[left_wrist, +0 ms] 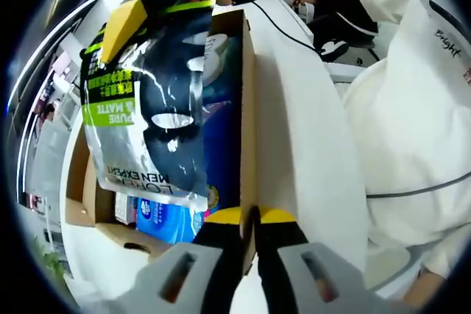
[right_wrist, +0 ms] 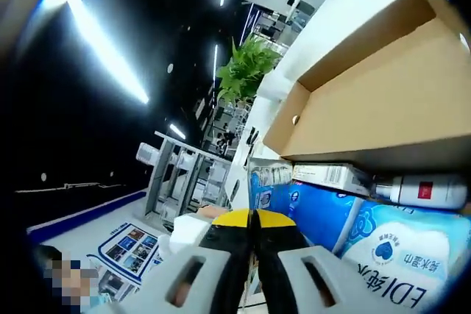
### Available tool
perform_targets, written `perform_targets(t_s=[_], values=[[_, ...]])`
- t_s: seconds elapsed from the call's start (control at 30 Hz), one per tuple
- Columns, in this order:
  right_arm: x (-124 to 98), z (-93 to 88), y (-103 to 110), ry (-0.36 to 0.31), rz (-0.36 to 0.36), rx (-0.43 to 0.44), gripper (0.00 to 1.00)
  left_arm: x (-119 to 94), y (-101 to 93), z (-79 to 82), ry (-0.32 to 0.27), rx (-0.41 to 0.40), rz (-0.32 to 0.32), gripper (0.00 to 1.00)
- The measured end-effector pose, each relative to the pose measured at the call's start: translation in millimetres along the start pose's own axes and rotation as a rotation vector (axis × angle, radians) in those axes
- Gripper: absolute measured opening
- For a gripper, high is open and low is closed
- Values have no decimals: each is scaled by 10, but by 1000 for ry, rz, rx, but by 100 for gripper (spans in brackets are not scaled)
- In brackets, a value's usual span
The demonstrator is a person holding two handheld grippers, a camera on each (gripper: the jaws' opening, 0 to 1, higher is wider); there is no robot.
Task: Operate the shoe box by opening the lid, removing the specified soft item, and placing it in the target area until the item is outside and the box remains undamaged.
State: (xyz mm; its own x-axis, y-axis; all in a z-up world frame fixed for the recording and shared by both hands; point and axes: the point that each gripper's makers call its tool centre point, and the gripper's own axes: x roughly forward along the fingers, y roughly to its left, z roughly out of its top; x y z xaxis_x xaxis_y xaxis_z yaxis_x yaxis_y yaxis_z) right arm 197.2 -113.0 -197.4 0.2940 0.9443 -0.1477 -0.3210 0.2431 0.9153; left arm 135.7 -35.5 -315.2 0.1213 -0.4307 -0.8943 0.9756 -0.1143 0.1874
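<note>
The open cardboard shoe box (left_wrist: 249, 108) lies on a white table (left_wrist: 309, 130). My left gripper (left_wrist: 255, 217) is shut on the edge of its side wall. Above the box hangs a black and green face-mask sachet (left_wrist: 158, 108). My right gripper (left_wrist: 151, 9) comes in from the top, held by a hand, and is shut on the sachet's upper edge. In the right gripper view the right gripper (right_wrist: 254, 218) has its yellow tips pressed together, and the sachet cannot be made out between them. Beyond them are the box's cardboard wall (right_wrist: 383, 101) and blue tissue packs (right_wrist: 331, 215).
Blue tissue packs (left_wrist: 165, 218) and a dark blue item (left_wrist: 224, 130) remain inside the box, along with a white bottle (right_wrist: 423, 190) with a red label. A person in white clothes (left_wrist: 412, 123) stands close on the right. A black cable (left_wrist: 287, 31) crosses the table. A green plant (right_wrist: 246, 64) stands far off.
</note>
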Motion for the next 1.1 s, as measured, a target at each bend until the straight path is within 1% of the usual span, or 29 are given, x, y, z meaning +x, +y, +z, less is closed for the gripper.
perform_targets(t_s=[0.17,0.37,0.67,0.9,0.93,1.0,1.03,1.1], values=[[-75,75,144,-9,39,-20,0,1,1,1,-1,0,1,4],[-178,91,287,-22,85,-31,0,1,4,0,-2,2,2,4],[-333,79,312,-31,86,-33,0,-1,3,2,-3,2,2,4],[-456,54,370,-29,115,-31,0,-2,6,3,-2,-12,-7,4],[-480,51,413,-37,134,-50,0,-3,6,3,-1,-12,-8,4],[-517,49,450,-48,147,-67,0,-4,6,5,-3,-10,-9,4],[-546,66,469,-62,165,-56,0,-4,5,5,-3,-10,-9,4],[-578,6,536,-52,211,-30,0,-5,4,5,-4,-7,-10,4]])
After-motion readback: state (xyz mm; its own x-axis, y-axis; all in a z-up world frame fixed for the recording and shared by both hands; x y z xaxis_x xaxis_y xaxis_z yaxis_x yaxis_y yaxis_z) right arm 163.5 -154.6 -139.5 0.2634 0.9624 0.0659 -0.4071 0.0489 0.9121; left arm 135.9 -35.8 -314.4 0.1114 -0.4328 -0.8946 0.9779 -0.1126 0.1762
